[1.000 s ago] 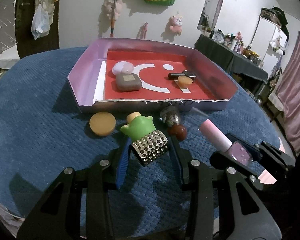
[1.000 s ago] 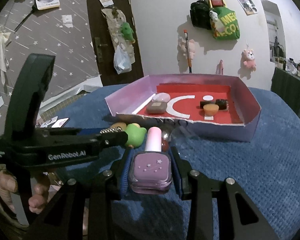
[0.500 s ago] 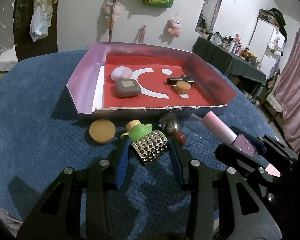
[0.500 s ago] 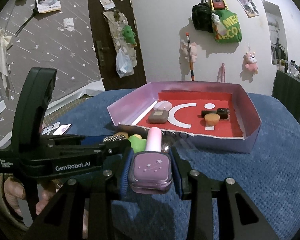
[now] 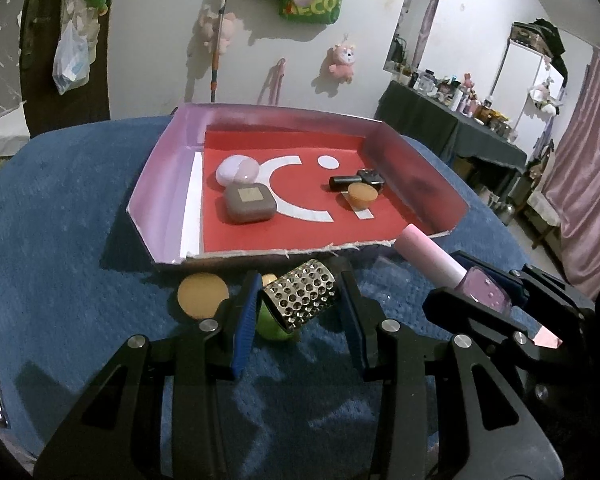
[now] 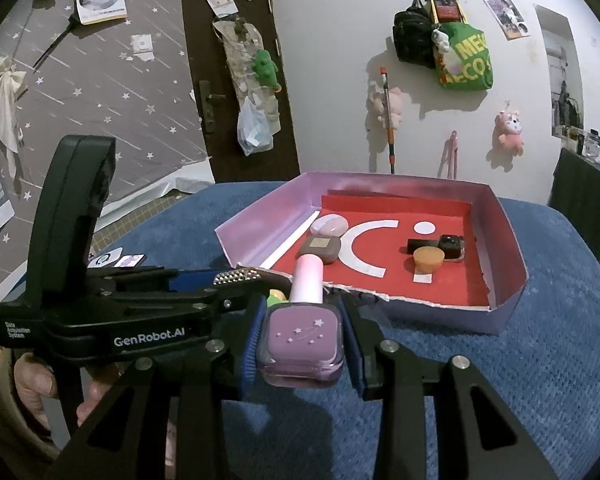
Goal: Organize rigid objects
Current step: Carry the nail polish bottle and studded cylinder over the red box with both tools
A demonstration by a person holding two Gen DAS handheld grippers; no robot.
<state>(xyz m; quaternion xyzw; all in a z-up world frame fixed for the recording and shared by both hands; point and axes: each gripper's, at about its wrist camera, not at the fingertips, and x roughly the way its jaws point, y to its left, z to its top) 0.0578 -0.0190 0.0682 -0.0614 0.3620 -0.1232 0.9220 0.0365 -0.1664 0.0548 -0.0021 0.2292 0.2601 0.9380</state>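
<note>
Bed cover (image 5: 60, 216): blue, textured; everything sits on it.
Tray (image 5: 156, 184): 1, pink walls, red floor w/ white marks, at 12 o'clock from both claws, near edge just past their tips.
In tray: 5 things. Pale oval case (image 5: 237, 169) & brown square case (image 5: 249, 202) at 10 o'clock side, touching or nearly; black tube (image 5: 345, 180), black cube (image 5: 371, 176), orange stopper (image 5: 362, 195) bunched at 2 o'clock side.
L claw (image 5: 298, 303): narrow, pads clamped on studded silver cylinder (image 5: 300, 299), cyl. tilted, lifted off cover.
R claw (image 6: 300, 340): narrow, pads gripping purple nail-polish bottle (image 6: 301, 338) by its square body, pink cap (image 6: 308, 278) pointing at tray, 12 o'clock.
Loose on cover: 2 seen. Orange disc (image 5: 203, 294) at 10 o'clock of L claw; green toy (image 5: 271, 326) under/behind cylinder, mostly hidden.
Hand (image 6: 32, 384): fingers round L claw's handle, 8 o'clock in R view.
Cards (image 6: 118, 260): 2 small, far edge of cover at 10 o'clock in R view.
</note>
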